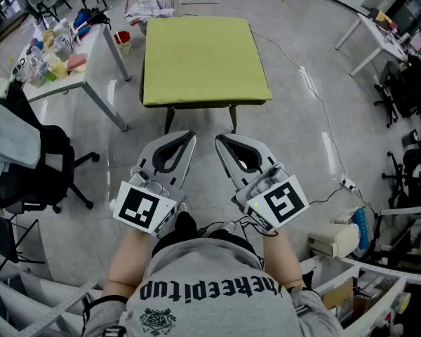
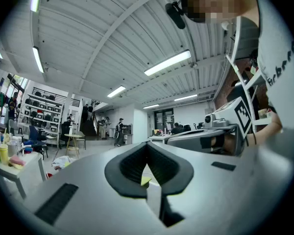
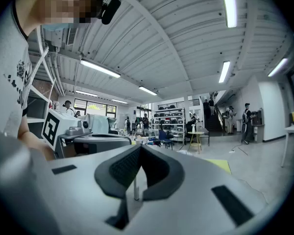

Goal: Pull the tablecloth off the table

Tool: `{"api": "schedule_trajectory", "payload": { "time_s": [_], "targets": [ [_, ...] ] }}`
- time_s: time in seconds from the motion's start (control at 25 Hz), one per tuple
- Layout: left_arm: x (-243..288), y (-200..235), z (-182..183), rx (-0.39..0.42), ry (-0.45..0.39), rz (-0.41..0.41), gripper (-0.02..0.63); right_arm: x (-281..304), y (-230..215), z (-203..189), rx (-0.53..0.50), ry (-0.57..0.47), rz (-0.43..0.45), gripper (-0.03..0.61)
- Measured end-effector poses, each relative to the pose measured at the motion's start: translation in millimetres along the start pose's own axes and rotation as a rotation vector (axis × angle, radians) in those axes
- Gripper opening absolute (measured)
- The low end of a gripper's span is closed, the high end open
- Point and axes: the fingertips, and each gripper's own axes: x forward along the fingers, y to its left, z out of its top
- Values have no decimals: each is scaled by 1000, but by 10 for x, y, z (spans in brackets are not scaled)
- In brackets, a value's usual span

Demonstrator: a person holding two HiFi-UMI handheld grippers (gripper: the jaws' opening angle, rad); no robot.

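Because no edge of the cloth is yet being gripped, both tools are being held level and side by side, just short of the table [image 1: 169,121], with a strip of floor lying between their tips and its near side. The tablecloth [image 1: 203,58], a yellow-green sheet, is lying flat over the whole top, draping a little over the near rim, and nothing is resting on it. The left gripper [image 1: 185,139] is being held fully closed, its pads meeting with nothing between them; only a sliver of the cloth is being glimpsed past the tips in its own view. The right gripper [image 1: 224,140] is likewise being held closed and empty. Each is being aimed at one half of the near hem, probably so that the cloth can be taken at two places and drawn evenly toward the person. Before that, the jaws are judged to be needing opening and bringing forward to the hem. A white desk [image 1: 91,55] and a cable [image 1: 316,97] are lying off to either side, away from the likely pulling path.
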Motion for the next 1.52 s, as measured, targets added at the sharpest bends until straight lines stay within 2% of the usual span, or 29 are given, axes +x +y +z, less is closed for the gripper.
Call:
{"api": "schedule_trajectory", "payload": {
  "time_s": [0.76, 0.96, 1.2, 1.36, 1.52],
  "targets": [
    [-6, 574, -97, -20, 1, -50, 11, 559, 37, -68, 30, -4, -44, 11],
    [-9, 736, -153, -32, -3, -69, 11, 649, 4, -77, 44, -16, -81, 11],
    [113, 874, -300, -42, 15, -50, 11, 666, -241, -198, 66, 3, -144, 12],
    [249, 1006, -376, -75, 19, -36, 11, 758, -448, -248, 65, 12, -141, 14],
    [454, 1167, -414, -73, 17, 0, 11, 877, -690, -285, 54, 16, -130, 14]
  ]
}}
